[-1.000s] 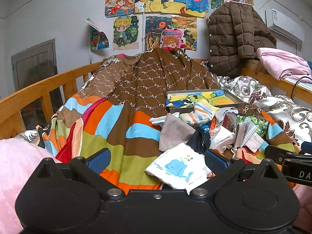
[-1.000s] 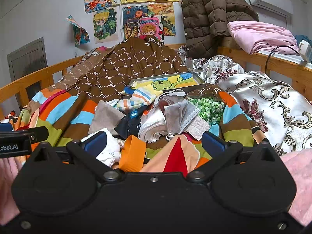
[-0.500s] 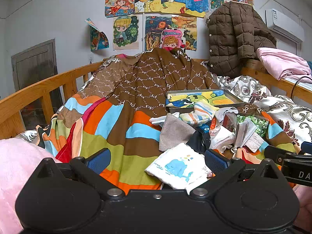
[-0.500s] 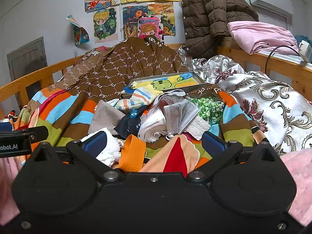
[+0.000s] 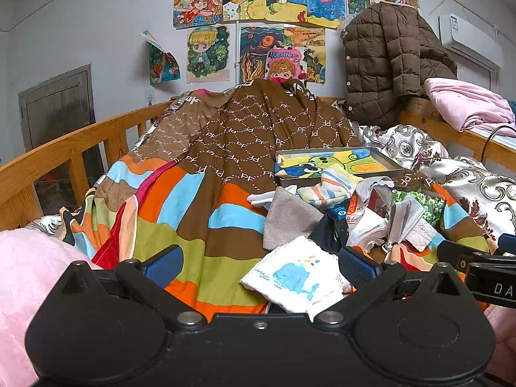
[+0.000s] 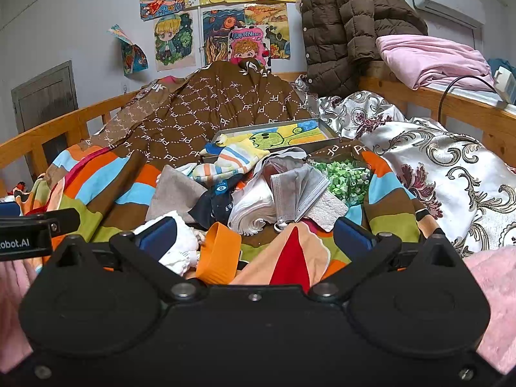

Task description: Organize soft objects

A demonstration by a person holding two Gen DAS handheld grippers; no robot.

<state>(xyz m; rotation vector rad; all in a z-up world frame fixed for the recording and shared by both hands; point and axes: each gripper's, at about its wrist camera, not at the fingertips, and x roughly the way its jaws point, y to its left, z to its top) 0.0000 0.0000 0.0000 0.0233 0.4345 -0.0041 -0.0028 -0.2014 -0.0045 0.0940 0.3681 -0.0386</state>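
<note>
A heap of soft items lies on the striped quilt (image 5: 193,213): a white whale-print cloth (image 5: 293,274), a grey-brown cloth (image 5: 288,219), a striped sock (image 5: 332,187), a dark sock (image 5: 332,229), grey face masks (image 6: 300,190) and white folded cloth (image 6: 251,209). Behind them sits a shallow metal tray (image 5: 335,161) with a colourful drawing inside. My left gripper (image 5: 259,264) is open just short of the whale cloth, holding nothing. My right gripper (image 6: 254,235) is open near the heap's front, over quilt folds, empty.
Wooden bed rails (image 5: 64,158) run along both sides. A brown puffer jacket (image 5: 387,61) and pink folded bedding (image 5: 464,103) sit at the back right, beside a silver patterned cover (image 6: 435,161). Green artificial turf (image 6: 346,177) lies by the masks. Pink fleece sleeves (image 5: 22,290) frame the corners.
</note>
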